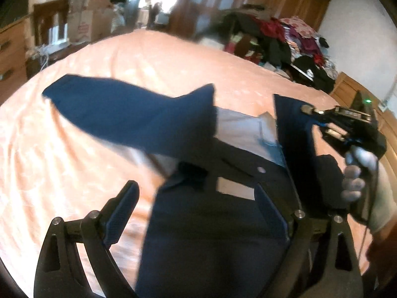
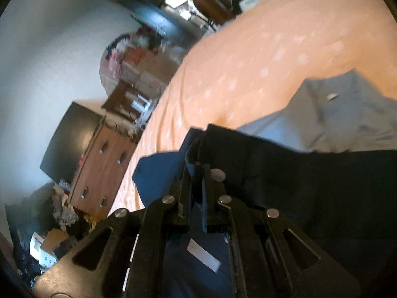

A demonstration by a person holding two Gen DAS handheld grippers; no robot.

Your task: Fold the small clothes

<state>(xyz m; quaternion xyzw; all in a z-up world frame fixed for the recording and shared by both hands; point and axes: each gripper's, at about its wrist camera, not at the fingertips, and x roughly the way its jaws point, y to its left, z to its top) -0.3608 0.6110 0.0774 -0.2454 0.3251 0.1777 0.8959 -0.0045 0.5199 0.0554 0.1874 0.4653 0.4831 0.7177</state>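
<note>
Our right tool [image 2: 197, 173] is pinched tight on the navy shorts [image 1: 129, 114] above the bed [image 1: 74, 173]; our left tool [image 1: 196, 208] gapes wide, gripping nothing.

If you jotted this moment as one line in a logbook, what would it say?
task: fold small clothes | right tool: shut on navy garment | left tool: open | surface: orange bedspread

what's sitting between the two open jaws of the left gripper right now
In the left wrist view, the navy garment hangs between the left gripper's open jaws, its white label showing, neither jaw closed on it.
</note>
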